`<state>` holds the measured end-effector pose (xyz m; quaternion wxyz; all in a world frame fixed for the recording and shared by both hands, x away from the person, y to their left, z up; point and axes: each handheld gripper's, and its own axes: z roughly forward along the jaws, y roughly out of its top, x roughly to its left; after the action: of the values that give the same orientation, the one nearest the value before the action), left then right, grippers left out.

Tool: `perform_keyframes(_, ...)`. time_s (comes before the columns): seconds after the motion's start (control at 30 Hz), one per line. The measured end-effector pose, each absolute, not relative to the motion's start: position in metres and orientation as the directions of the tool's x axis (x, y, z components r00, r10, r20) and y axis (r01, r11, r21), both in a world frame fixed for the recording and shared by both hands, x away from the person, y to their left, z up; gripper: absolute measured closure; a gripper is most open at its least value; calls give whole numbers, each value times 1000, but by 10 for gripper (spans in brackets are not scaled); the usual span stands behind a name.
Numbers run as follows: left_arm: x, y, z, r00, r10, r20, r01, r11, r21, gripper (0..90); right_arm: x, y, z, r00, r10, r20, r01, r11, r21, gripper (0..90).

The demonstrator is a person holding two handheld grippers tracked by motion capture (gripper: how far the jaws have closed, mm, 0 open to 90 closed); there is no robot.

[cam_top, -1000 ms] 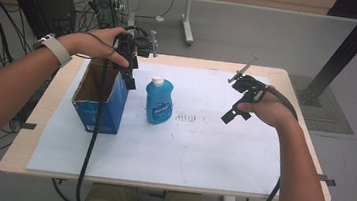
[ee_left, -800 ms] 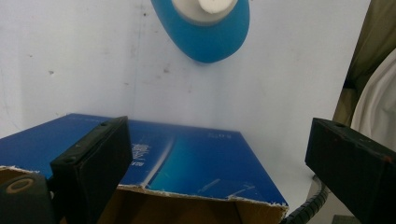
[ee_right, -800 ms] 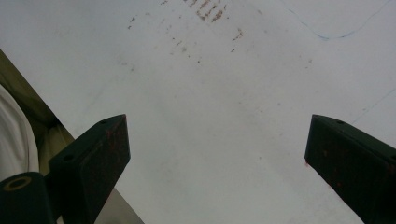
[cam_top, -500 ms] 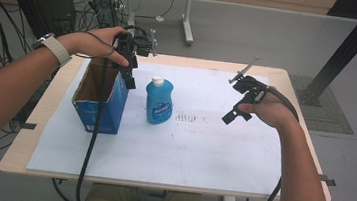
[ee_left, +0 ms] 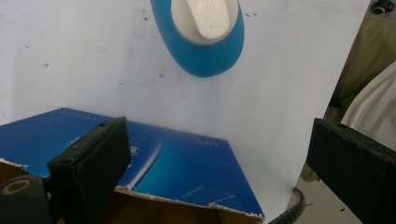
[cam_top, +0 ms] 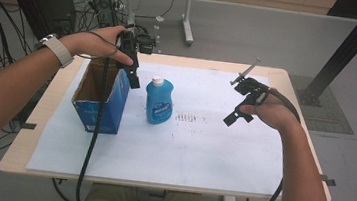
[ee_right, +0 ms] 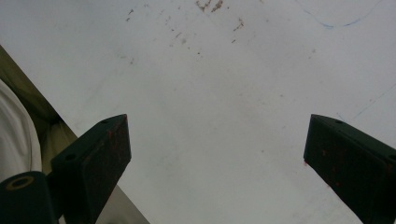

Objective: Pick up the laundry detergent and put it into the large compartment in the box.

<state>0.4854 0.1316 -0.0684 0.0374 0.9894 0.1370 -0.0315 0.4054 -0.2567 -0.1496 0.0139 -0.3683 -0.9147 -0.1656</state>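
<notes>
Bottle (cam_top: 159, 101): upright on table (cam_top: 201, 153), just beside blue box (cam_top: 100, 97). Likely light, rigid plastic w/ slick sides; grip mid-body across narrow faces, not the cap. Left tool (cam_top: 132, 73): jaws wide apart, empty, over box rim. Right tool (cam_top: 239, 99): jaws apart, empty, well clear.

In the left gripper view, the blue bottle (ee_left: 198, 51) is cut off by the top edge, and the cardboard box (ee_left: 177, 172) by the bottom and left edges. In the high view, the box interior is largely hidden by its near wall; the bottle's label print is too small to be read.
</notes>
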Motion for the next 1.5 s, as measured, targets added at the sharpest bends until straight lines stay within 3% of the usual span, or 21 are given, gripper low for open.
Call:
perform_keyframes(0.2, 483, 125, -64, 947, 314, -72, 319, -945, 72, 65, 405, -257, -149, -730, 667, 149, 677, 675, 293, 72)
perform_keyframes(0.63, 486, 112, -59, 857, 511, -61, 515, -853, 83, 76, 402, -257, -148, -732, 667, 142, 674, 677, 295, 86)
perform_keyframes(1.5, 498, 72, -78, 808, 588, -44, 589, -808, 28, 76, 397, -261, -149, -725, 674, 140, 680, 669, 300, 86)
